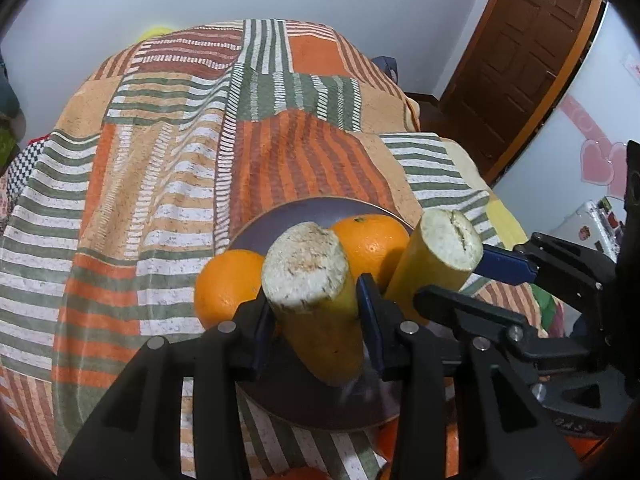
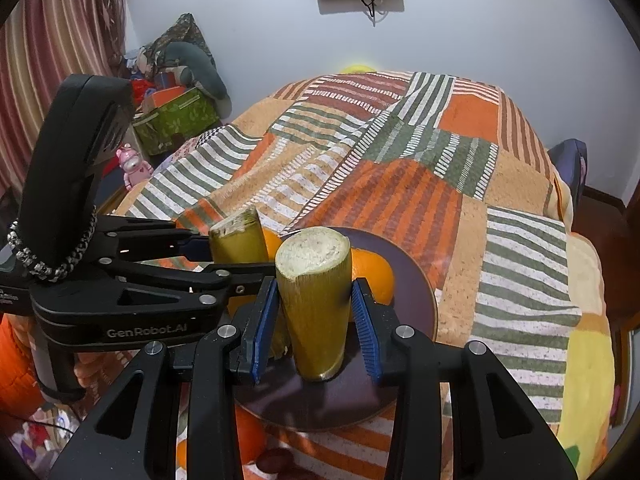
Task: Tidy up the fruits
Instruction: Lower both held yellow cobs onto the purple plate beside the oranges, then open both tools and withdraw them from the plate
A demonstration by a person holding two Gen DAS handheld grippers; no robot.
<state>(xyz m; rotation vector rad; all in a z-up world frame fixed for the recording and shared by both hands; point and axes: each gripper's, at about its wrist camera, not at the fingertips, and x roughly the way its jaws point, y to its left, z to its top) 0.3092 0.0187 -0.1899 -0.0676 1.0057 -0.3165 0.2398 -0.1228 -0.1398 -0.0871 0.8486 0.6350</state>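
Observation:
A dark purple plate (image 1: 280,220) lies on the striped bed cover and also shows in the right wrist view (image 2: 416,280). Two oranges (image 1: 370,242) (image 1: 226,286) rest on it. My left gripper (image 1: 316,320) is shut on a yellow-green sugarcane piece (image 1: 316,312), upright over the plate's near side. My right gripper (image 2: 316,320) stands around a second sugarcane piece (image 2: 316,304) whose base rests on the plate; its blue pads (image 2: 366,328) sit slightly apart from the cane. Each gripper shows in the other view, the right one (image 1: 472,268) and the left one (image 2: 208,256).
The striped orange, green and white bed cover (image 1: 180,160) spreads far behind the plate. More oranges (image 2: 248,436) lie below the plate's near edge. A brown door (image 1: 528,56) stands at right. Boxes and a pink toy (image 2: 134,164) sit left of the bed.

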